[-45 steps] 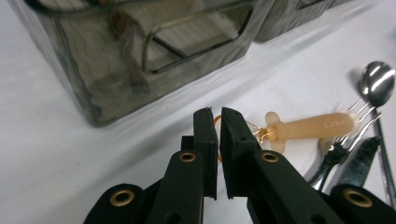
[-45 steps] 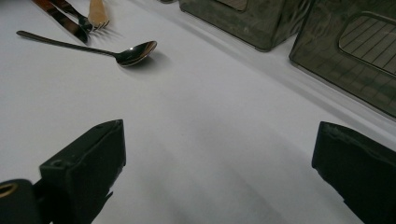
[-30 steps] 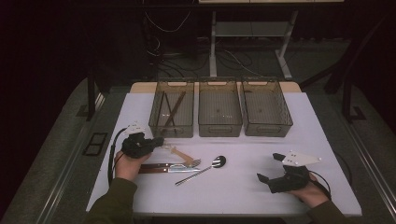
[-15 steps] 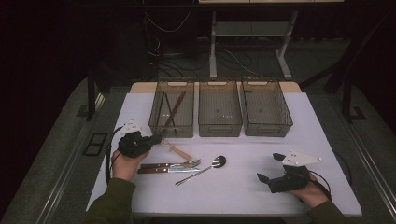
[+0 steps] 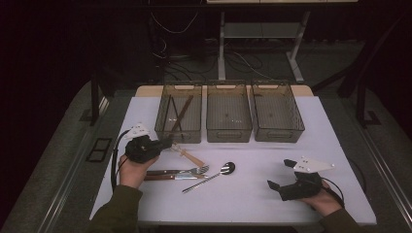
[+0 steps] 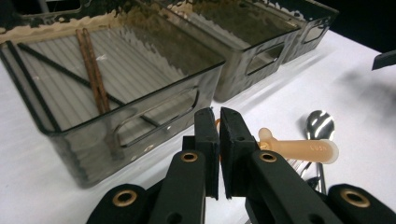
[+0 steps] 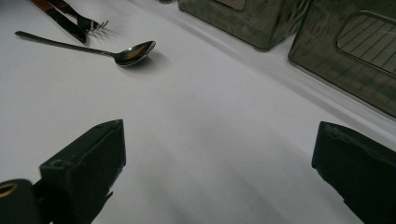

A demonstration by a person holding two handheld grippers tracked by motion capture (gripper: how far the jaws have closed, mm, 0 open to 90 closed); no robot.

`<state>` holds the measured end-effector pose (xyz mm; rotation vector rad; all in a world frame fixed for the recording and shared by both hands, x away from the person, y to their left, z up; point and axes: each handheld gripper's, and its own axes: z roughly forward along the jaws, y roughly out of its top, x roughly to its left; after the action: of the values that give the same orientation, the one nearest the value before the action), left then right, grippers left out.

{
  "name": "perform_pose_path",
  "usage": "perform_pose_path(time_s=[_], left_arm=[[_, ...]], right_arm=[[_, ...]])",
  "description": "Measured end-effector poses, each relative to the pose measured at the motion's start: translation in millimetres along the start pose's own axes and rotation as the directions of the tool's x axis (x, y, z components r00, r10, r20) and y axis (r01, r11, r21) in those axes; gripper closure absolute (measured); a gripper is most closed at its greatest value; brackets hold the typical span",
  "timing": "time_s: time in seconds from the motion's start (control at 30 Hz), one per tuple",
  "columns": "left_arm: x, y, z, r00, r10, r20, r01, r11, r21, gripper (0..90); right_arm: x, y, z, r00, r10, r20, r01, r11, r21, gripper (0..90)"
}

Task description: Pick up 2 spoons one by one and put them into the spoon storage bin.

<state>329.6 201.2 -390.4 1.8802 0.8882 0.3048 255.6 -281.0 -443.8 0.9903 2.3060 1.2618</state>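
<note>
The left gripper [image 5: 163,144] points right and far, its jaws pinched on a beige spoon [image 6: 299,149] just before the near wall of the left bin [image 5: 179,132]. On the right, near edge, the right gripper [image 5: 279,174] rests low, jaws wide and empty.

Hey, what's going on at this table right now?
A person is working cutlery with two handheld grippers. The left gripper, jaws shut on the beige plastic utensil, holds it in front of the left bin, which already holds chopsticks. The right gripper rests open on the white table. A spoon, fork and knife lie on the table.
</note>
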Motion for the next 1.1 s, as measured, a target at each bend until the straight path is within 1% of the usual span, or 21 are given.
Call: perform_pose_path(time_s=[0.03, 0.07, 0.23, 0.3, 0.33, 0.57, 0.87, 0.9, 0.97, 1.0, 1.1], left_arm=[[-1.0, 1.3, 0.3, 1.0, 0.004, 0.002, -0.004, 1.0, 0.001, 86.2], [-2.6, 2.3, 0.9, 1.0, 0.001, 0.005, -0.001, 1.0, -0.003, 86.3], [-8.6, 9.5, 5.3, 0.9998, 0.015, 0.016, -0.015, 0.9999, -0.008, 86.3], [-10.3, 12.1, 7.7, 0.9997, 0.013, 0.022, -0.013, 0.9999, -0.011, 86.3], [-10.5, 13.2, 8.2, 0.9995, 0.019, 0.024, -0.019, 0.9998, -0.007, 86.3], [-14.3, 24.4, 16.0, 0.9989, 0.021, 0.041, -0.02, 0.9996, -0.02, 86.3], [-23.4, 50.2, 32.6, 0.9968, 0.05, 0.062, -0.048, 0.9981, -0.04, 86.3], [-24.5, 53.5, 34.6, 0.9961, 0.058, 0.066, -0.055, 0.9976, -0.042, 86.2], [-27.6, 61.1, 39.1, 0.9954, 0.067, 0.069, -0.064, 0.9971, -0.04, 86.3], [-28.6, 64.2, 41.3, 0.9951, 0.07, 0.07, -0.068, 0.9969, -0.041, 86.3], [-31.1, 72.2, 47.8, 0.9944, 0.076, 0.073, -0.073, 0.9964, -0.044, 86.3]], right_arm=[[-0.3, 0.0, 0.3, 1.0, -0.005, 0.001, 0.005, 1.0, -0.003, 3.1], [-0.2, 0.0, 0.2, 1.0, -0.004, 0.001, 0.004, 1.0, -0.003, 3.1], [-0.7, 0.1, 0.2, 1.0, -0.003, 0.002, 0.003, 1.0, -0.005, 3.1], [-0.8, 0.1, 0.1, 1.0, -0.005, 0.003, 0.005, 1.0, -0.005, 3.1], [-0.8, 0.1, 0.1, 1.0, -0.004, 0.004, 0.004, 1.0, -0.005, 3.1], [-0.9, 0.1, -0.2, 1.0, -0.005, 0.004, 0.005, 1.0, -0.007, 3.1], [-1.6, -0.2, -1.0, 1.0, 0.003, 0.003, -0.003, 1.0, -0.01, 3.1], [-1.7, -0.2, -1.1, 1.0, 0.004, 0.002, -0.004, 1.0, -0.01, 3.1], [-2.9, 0.0, -0.3, 0.9999, -0.013, 0.006, 0.013, 1.0, -0.018, 3.1], [-1.7, -0.1, -0.7, 1.0, 0.0, 0.001, 0.0, 1.0, -0.009, 3.1], [-1.1, -0.1, -1.0, 1.0, 0.0, 0.0, 0.0, 1.0, -0.01, 3.1]])
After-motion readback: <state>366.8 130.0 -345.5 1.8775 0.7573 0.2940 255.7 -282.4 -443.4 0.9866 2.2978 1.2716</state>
